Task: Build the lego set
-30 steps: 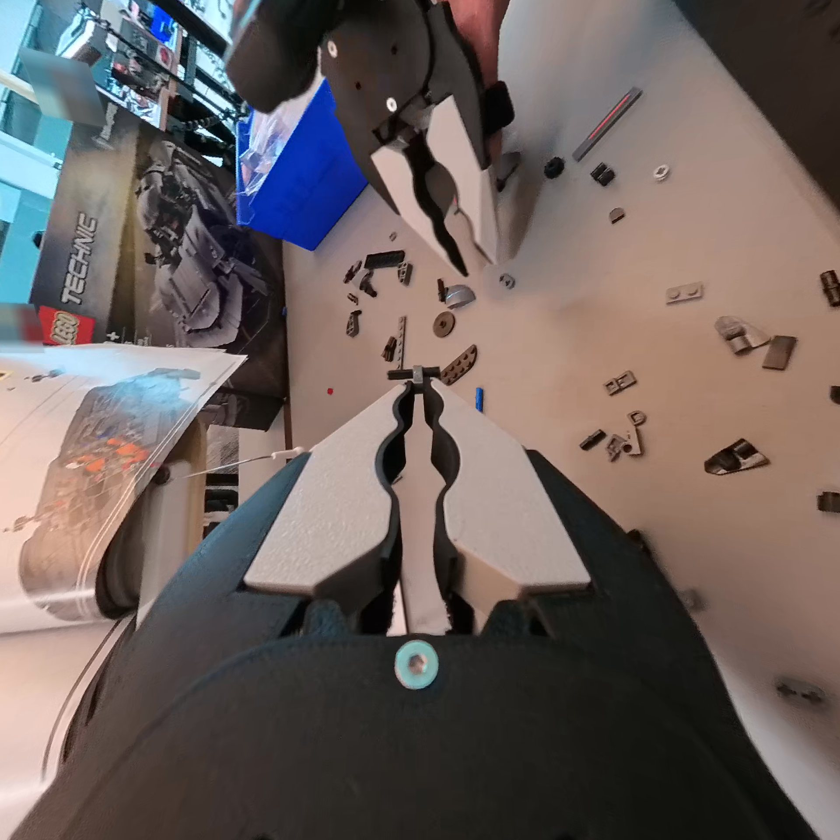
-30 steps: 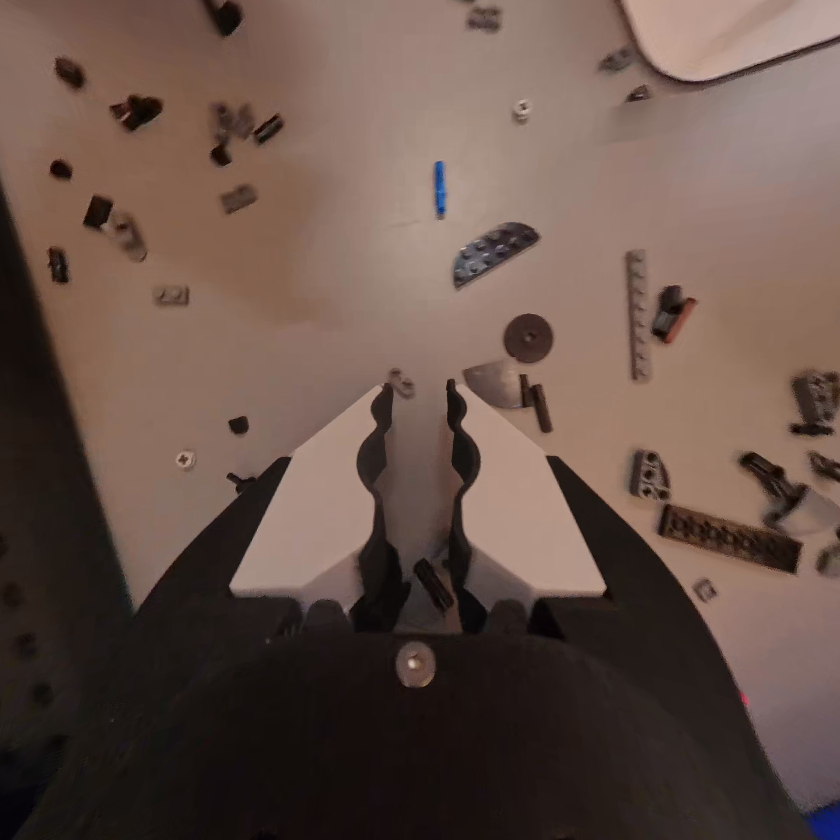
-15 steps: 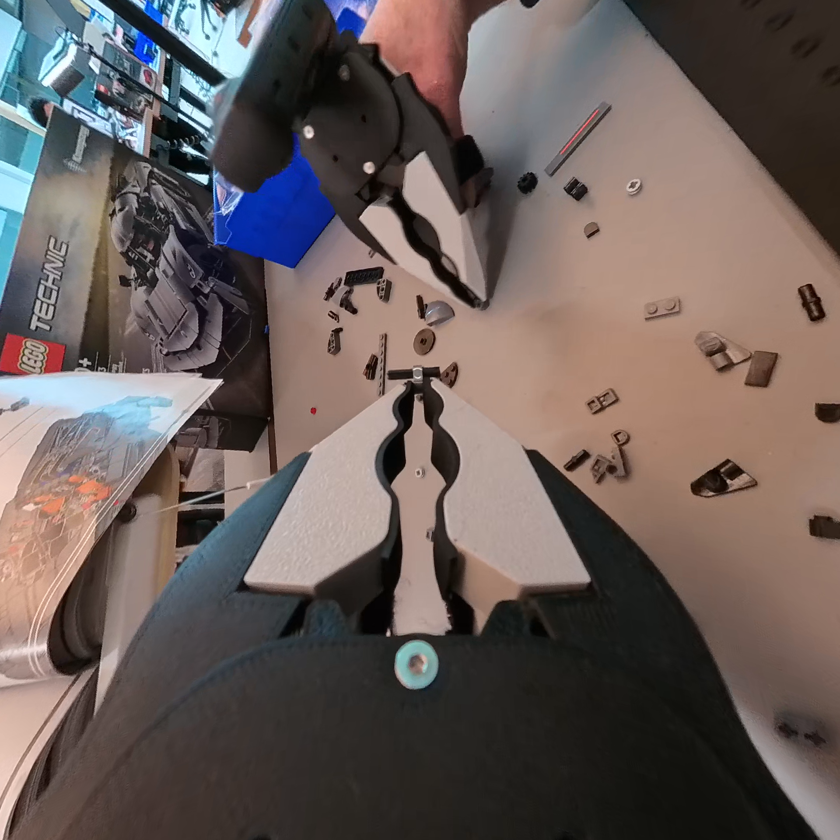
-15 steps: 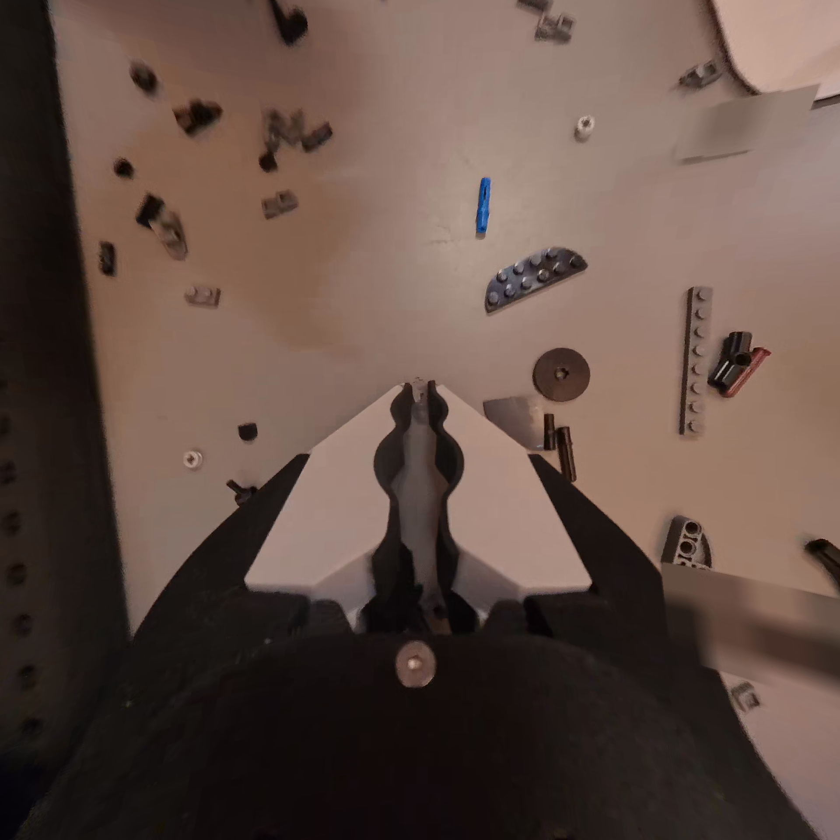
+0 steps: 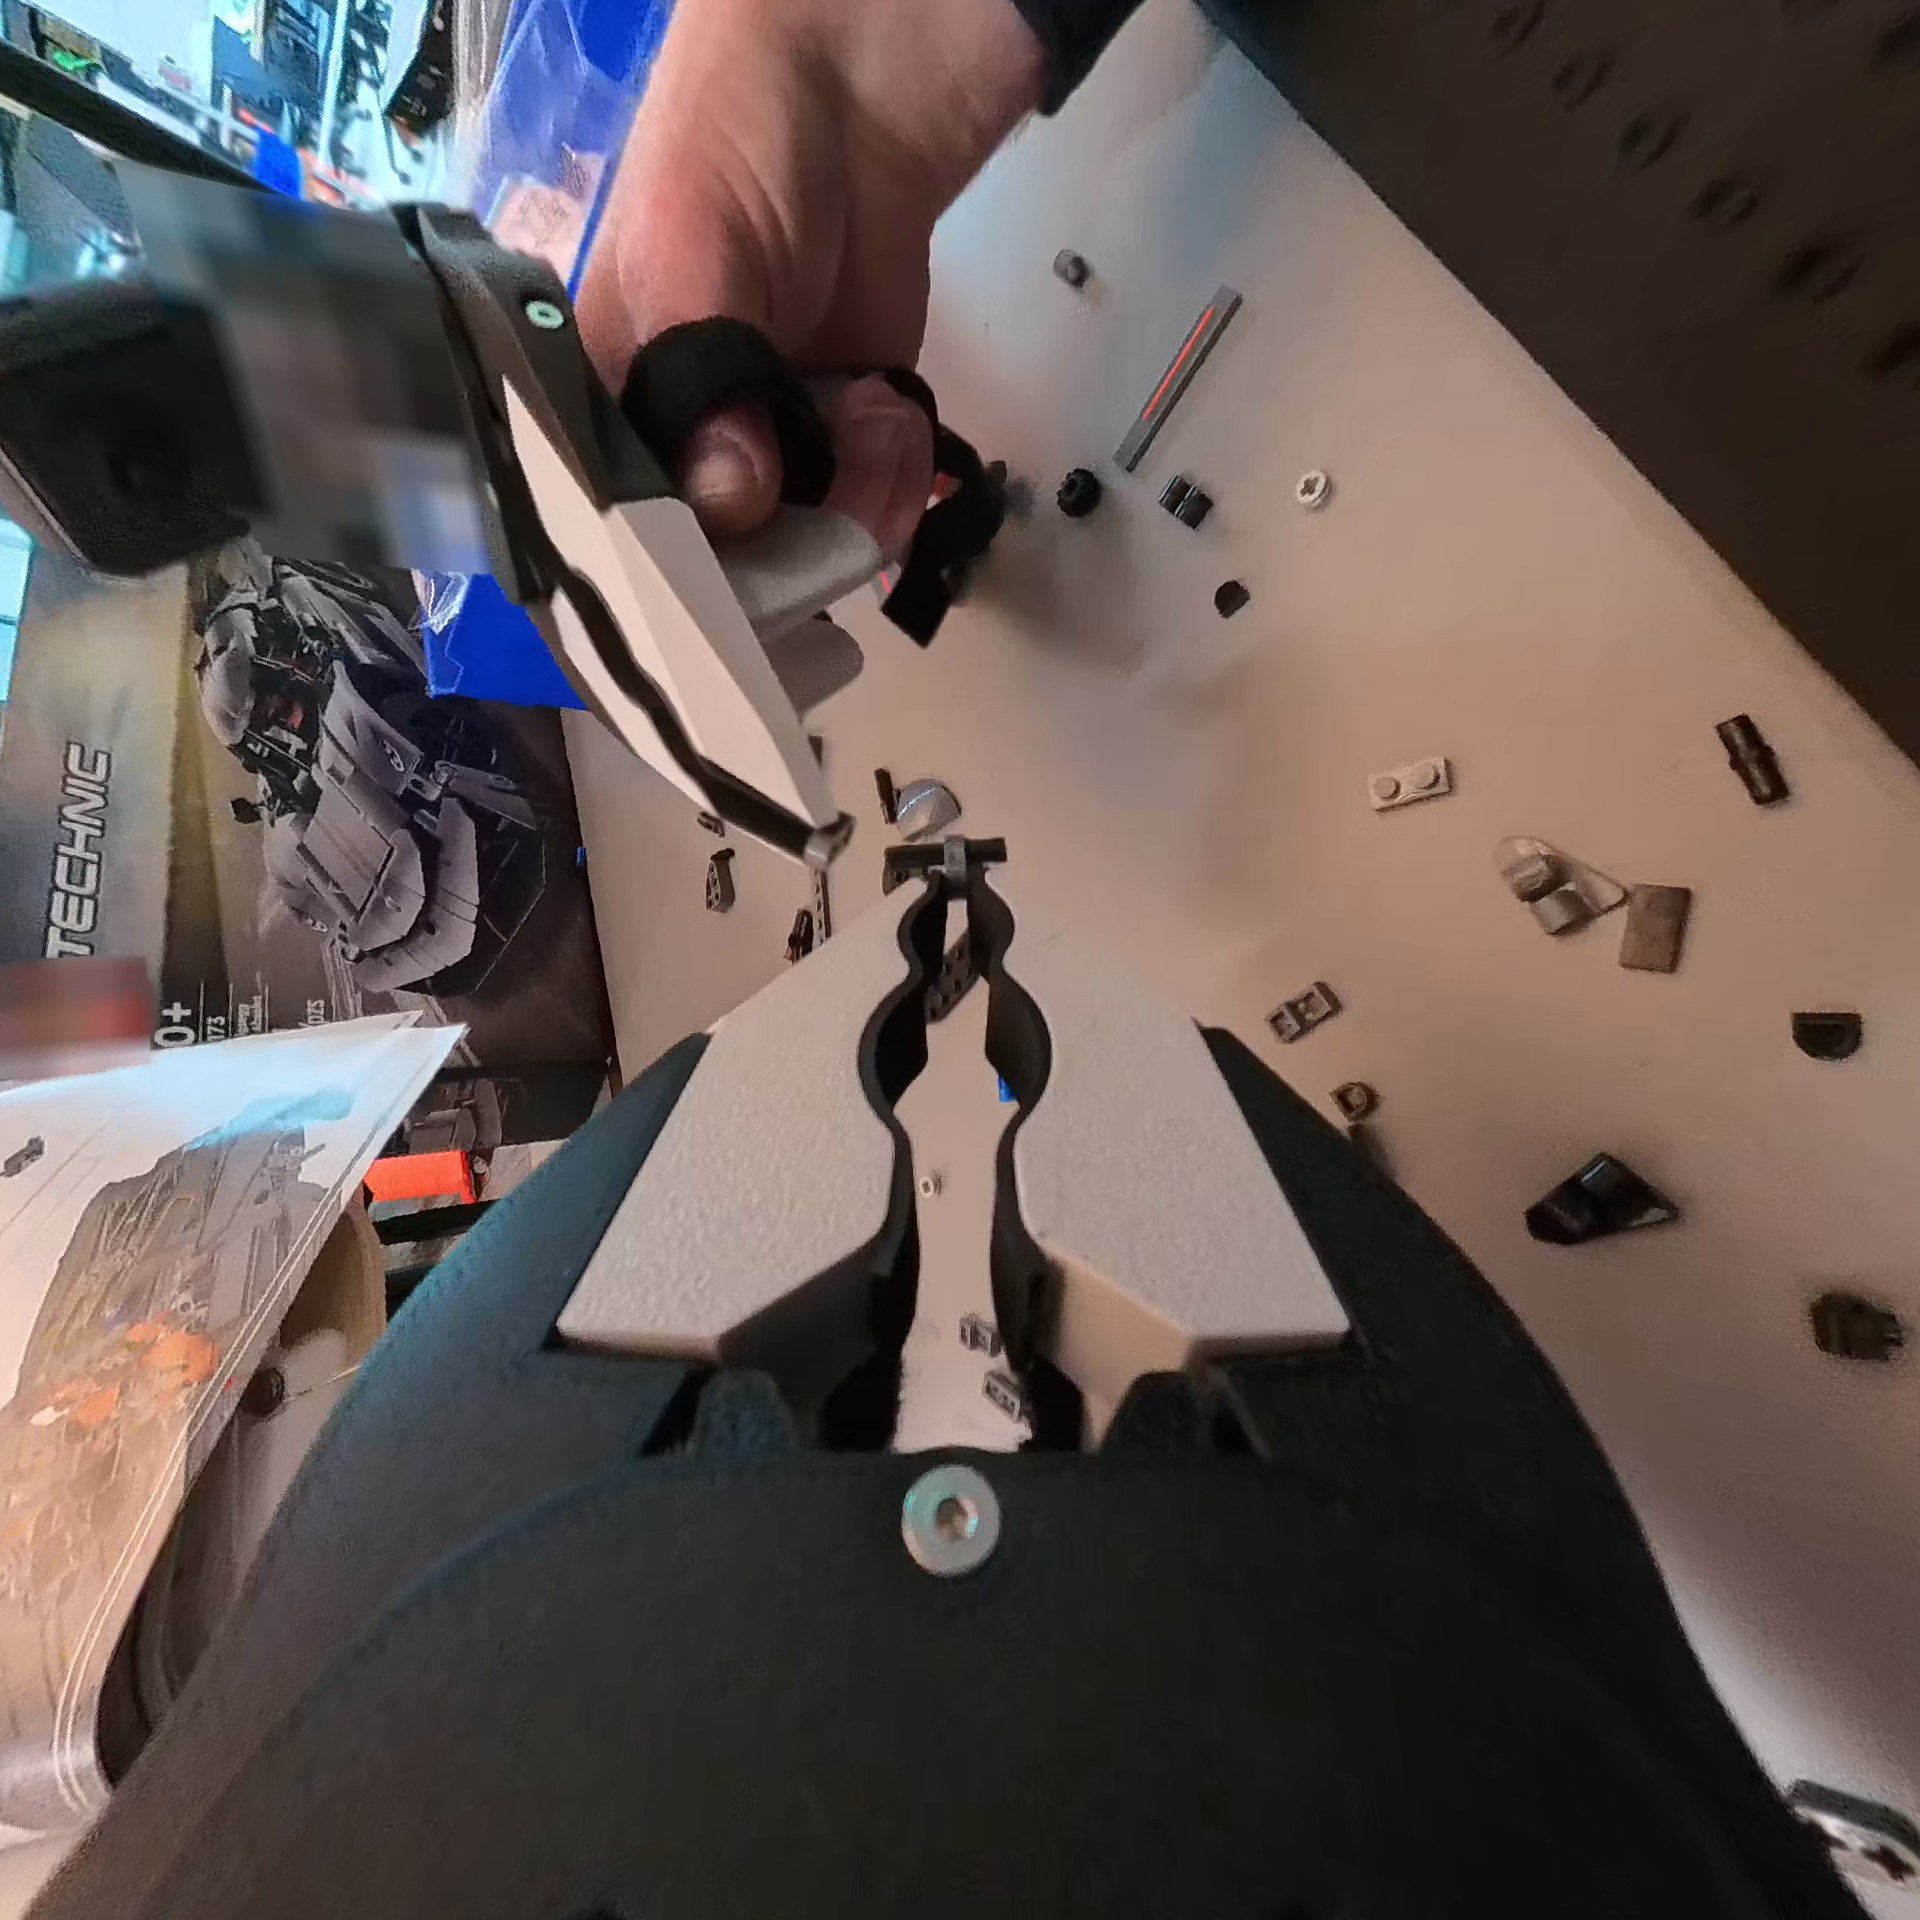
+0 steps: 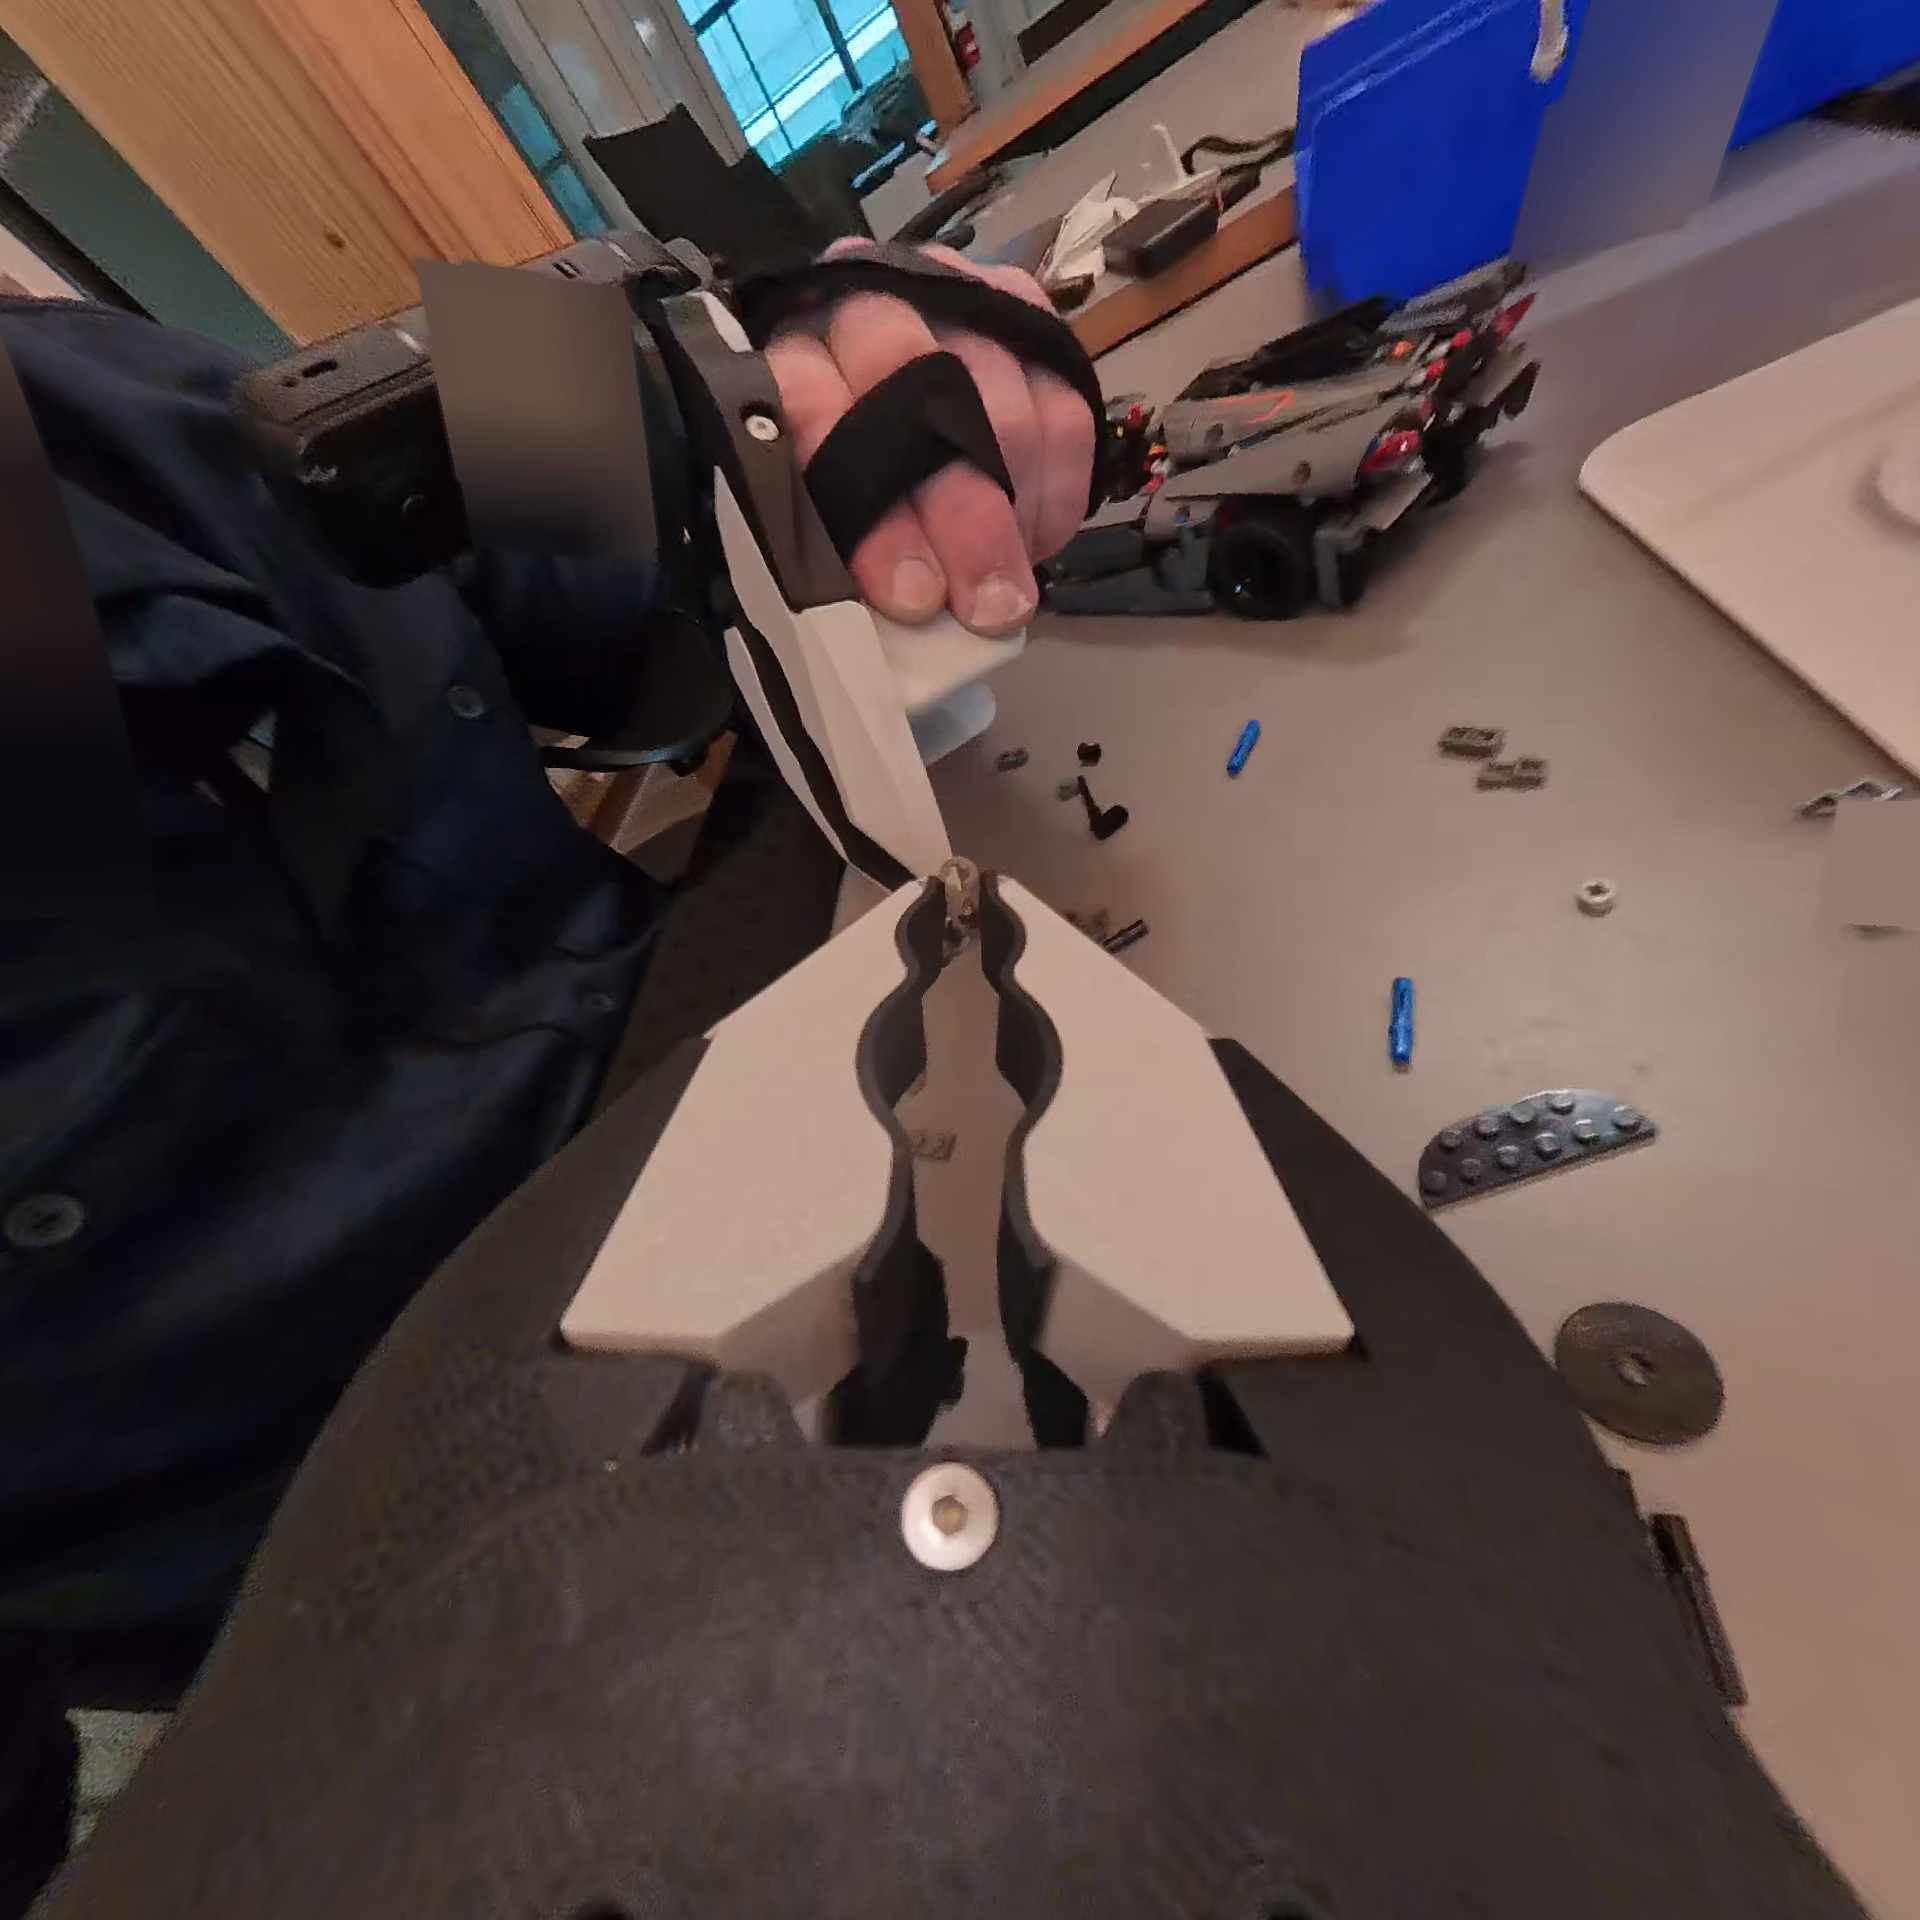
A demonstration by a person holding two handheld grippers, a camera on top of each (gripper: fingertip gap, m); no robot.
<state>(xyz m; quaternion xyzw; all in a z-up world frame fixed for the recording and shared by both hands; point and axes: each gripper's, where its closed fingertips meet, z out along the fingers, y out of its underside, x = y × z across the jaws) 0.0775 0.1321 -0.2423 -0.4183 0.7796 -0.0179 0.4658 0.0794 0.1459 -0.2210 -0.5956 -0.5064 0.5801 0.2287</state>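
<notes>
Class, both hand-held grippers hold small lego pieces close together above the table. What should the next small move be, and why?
Probably ease the right hand-held gripper sideways so its small grey piece meets the black axle in the left hand-held gripper. Both are shut on their parts, tips nearly touching, parts not yet joined.

Grey table – wood-panelled wall – daylit window.

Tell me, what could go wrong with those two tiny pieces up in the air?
The left gripper pinches its black cross-shaped piece only at the fingertips, so a push might twist it loose. The right gripper also holds its small grey piece by the tip; dropped, it could get lost among the scattered parts on the table.
</notes>
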